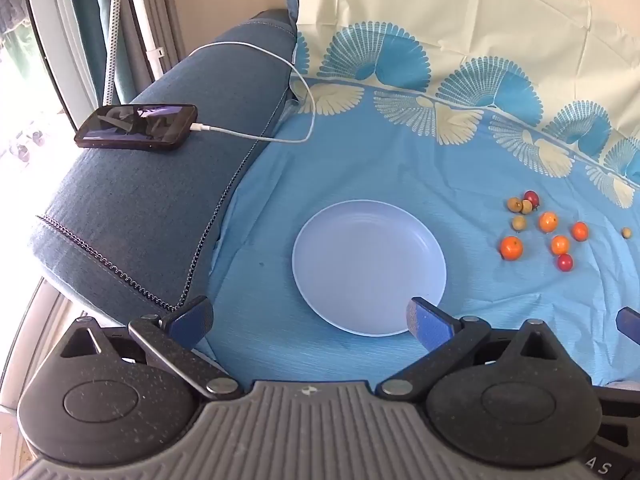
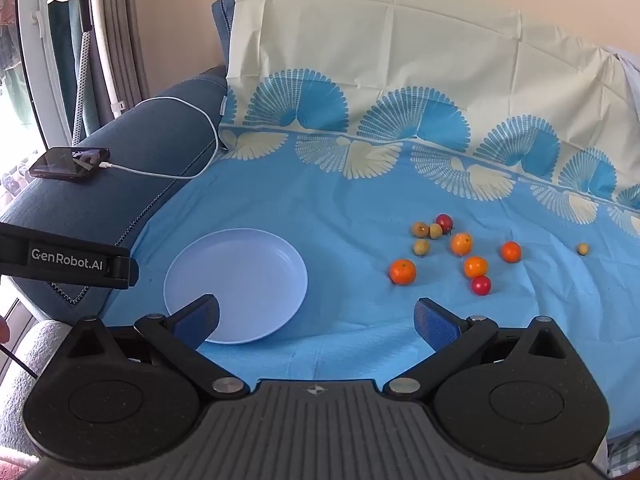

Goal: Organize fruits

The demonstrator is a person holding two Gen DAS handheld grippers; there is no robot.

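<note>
An empty pale blue plate lies on the blue cloth. To its right sit several small fruits: orange ones such as the nearest, two red ones and small yellowish ones. One tiny yellow fruit lies apart at the right. My left gripper hovers open over the plate's near edge, holding nothing. My right gripper is open and empty too, between plate and fruits. The left gripper's body shows at the left of the right wrist view.
A blue sofa armrest rises left of the plate, with a black phone on it and a white cable trailing onto the cloth. The cream and blue patterned cloth drapes up the backrest behind.
</note>
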